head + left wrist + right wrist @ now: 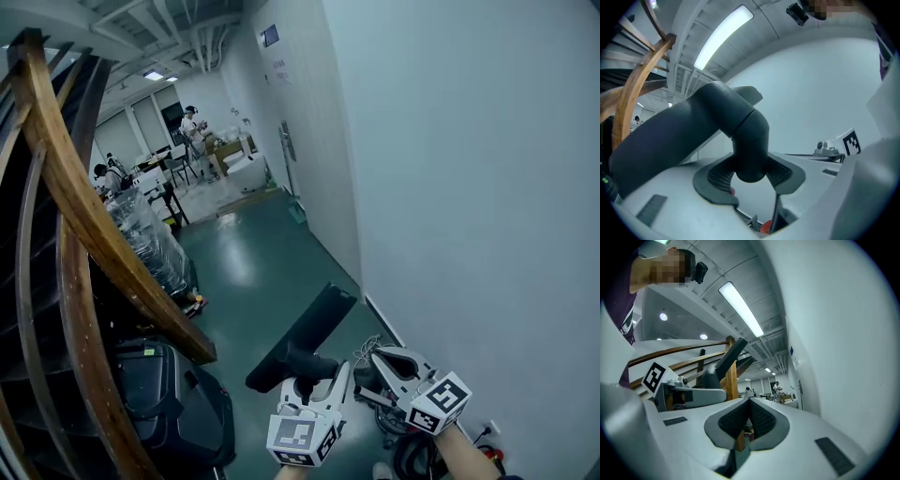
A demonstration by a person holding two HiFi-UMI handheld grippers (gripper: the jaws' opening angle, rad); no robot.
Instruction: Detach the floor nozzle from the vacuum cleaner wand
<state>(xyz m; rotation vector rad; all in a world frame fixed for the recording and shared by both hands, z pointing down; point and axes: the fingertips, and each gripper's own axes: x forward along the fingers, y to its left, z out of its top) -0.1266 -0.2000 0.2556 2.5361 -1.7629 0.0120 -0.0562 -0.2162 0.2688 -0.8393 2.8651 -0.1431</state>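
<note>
The black floor nozzle (pixel 305 333) hangs in the air above the green floor, a long flat head on a short elbow neck. My left gripper (pixel 317 377) is shut on that neck (pixel 750 140), and its dark pads (pixel 719 176) hug the tube's rounded end from both sides. No wand is joined to the nozzle in any view. Just to the right, my right gripper (pixel 373 367) is held level, its pads (pixel 761 418) pressed together with nothing between them. The right gripper view shows the left gripper (pixel 689 394) with the nozzle (pixel 731 355) rising from it.
A curved wooden stair rail (pixel 84 216) fills the left side, with a black case (pixel 169 394) under it. A white wall (pixel 469 187) runs close on the right. Cables and a dark rounded machine (pixel 412 455) lie by the wall's foot. People work at tables (pixel 192 131) far off.
</note>
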